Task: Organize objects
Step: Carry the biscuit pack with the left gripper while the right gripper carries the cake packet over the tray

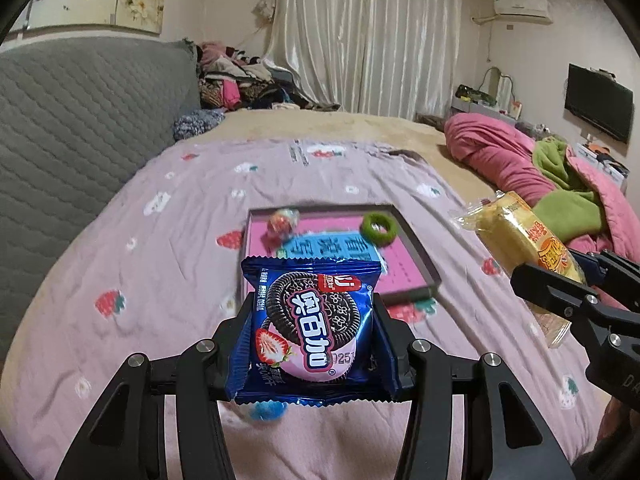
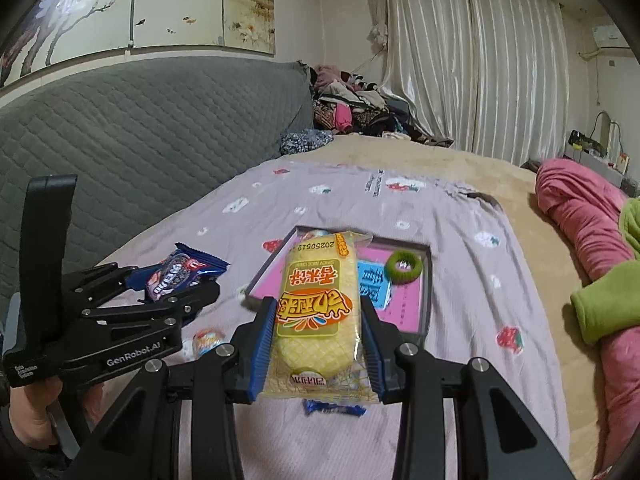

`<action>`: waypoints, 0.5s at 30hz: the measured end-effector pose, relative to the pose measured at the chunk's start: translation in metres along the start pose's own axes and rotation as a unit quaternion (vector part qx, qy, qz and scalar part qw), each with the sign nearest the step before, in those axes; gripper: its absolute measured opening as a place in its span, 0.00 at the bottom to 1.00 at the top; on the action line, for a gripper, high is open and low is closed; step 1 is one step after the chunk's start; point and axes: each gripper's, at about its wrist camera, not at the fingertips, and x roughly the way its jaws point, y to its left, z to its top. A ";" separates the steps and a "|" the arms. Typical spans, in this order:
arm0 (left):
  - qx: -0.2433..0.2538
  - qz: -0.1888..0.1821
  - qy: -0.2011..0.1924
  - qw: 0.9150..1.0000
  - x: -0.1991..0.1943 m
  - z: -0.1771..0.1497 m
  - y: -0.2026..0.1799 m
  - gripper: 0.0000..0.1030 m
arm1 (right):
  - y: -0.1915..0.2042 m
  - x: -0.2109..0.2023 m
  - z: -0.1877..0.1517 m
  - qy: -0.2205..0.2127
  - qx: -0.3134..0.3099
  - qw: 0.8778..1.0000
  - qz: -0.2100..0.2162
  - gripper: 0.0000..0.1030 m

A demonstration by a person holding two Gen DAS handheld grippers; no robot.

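Note:
My left gripper is shut on a blue Oreo cookie packet, held above the bed. My right gripper is shut on a yellow rice-cracker packet, also off the bed. Each gripper appears in the other's view: the right gripper with the yellow packet, the left gripper with the blue packet. Ahead lies a shallow grey-rimmed box with a pink sheet inside, holding a green fuzzy ring and a round wrapped candy.
A lilac strawberry-print sheet covers the bed. A small wrapped sweet and a blue packet lie on it below the grippers. A grey quilted headboard stands left, pink and green bedding right. A hand holds the left gripper.

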 end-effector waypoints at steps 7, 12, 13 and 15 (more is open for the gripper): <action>0.001 0.005 -0.008 1.000 0.011 0.028 0.008 0.52 | -0.007 0.007 0.019 -0.007 0.000 1.000 -0.002 0.39; 0.006 0.009 -0.010 1.000 0.021 0.041 0.010 0.52 | -0.014 0.016 0.031 -0.012 0.001 1.000 -0.007 0.39; 0.006 0.011 -0.011 1.000 0.024 0.045 0.011 0.52 | -0.015 0.019 0.034 -0.011 0.001 1.000 -0.007 0.39; 0.006 0.010 -0.011 1.000 0.028 0.049 0.012 0.52 | -0.017 0.023 0.038 -0.013 0.002 1.000 -0.009 0.39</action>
